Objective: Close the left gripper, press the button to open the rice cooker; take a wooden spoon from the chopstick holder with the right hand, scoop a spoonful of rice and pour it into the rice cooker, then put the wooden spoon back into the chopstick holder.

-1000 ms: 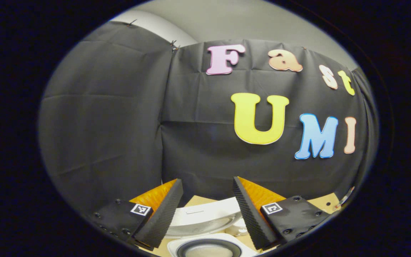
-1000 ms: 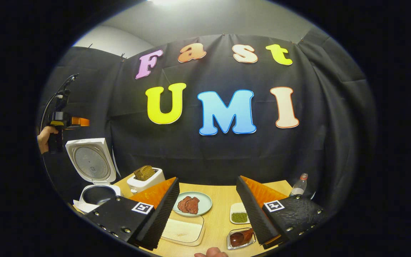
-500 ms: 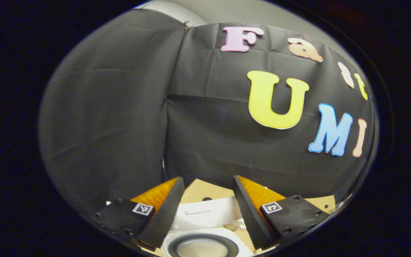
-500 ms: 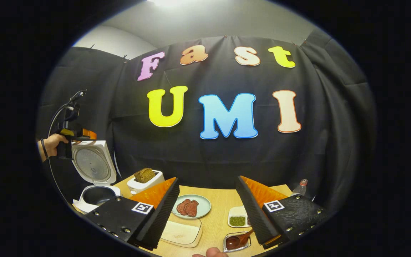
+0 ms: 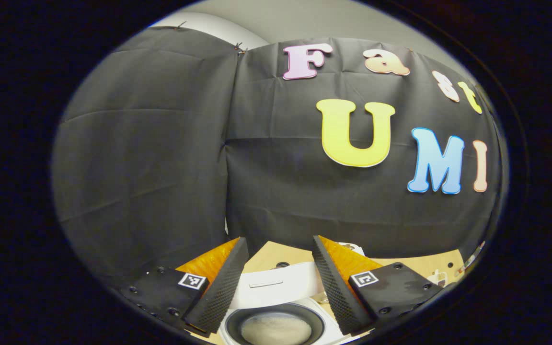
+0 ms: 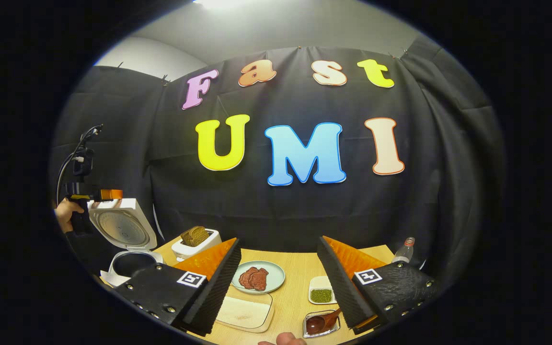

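My left gripper [image 5: 276, 268], fingers spread, has dipped toward the open rice cooker [image 5: 276, 326], while my right gripper [image 6: 278, 273], spread and empty, hovers near the wooden spoon [image 6: 323, 321].

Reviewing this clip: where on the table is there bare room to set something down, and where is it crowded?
In the right gripper view, bare wood runs between the plate of meat and the small dish of green beans, back to the wall. Crowded: the left side, with rice cooker, toaster and clear tray.
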`<state>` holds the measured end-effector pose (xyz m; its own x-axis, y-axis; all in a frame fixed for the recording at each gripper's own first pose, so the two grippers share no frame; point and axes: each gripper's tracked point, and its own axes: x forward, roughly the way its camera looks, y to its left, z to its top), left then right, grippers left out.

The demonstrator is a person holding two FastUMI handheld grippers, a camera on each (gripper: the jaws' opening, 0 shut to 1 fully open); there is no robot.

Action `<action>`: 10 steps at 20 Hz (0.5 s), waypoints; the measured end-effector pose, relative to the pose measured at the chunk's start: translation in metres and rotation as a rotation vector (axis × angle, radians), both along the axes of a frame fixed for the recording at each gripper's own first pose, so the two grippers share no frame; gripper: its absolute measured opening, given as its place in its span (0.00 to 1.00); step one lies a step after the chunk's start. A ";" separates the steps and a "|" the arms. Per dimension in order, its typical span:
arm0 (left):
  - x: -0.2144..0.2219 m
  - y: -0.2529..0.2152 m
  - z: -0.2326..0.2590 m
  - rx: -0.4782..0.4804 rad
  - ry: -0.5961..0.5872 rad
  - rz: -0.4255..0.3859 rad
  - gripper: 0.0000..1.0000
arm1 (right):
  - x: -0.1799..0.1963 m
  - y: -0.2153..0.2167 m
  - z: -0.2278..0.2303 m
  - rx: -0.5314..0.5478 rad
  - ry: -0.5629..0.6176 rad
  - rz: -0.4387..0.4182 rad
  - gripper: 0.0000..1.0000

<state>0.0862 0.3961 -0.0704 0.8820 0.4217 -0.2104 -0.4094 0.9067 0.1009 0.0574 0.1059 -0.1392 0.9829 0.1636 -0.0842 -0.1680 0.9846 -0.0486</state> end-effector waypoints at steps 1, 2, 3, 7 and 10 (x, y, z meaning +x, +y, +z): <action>-0.009 -0.008 -0.005 0.009 -0.006 -0.005 0.94 | 0.000 0.004 0.000 -0.005 0.000 0.006 0.97; -0.018 -0.014 -0.009 0.008 -0.012 -0.006 0.98 | 0.000 0.008 0.000 -0.008 -0.002 0.014 0.97; -0.026 -0.021 -0.016 0.005 -0.009 -0.004 0.98 | 0.000 0.011 0.000 -0.014 -0.003 0.020 0.97; -0.058 -0.046 -0.053 -0.009 0.021 0.004 0.94 | 0.001 0.028 -0.004 -0.028 0.010 0.051 0.97; -0.077 -0.060 -0.080 -0.009 0.037 0.000 0.92 | 0.000 0.038 -0.002 -0.036 0.004 0.071 0.97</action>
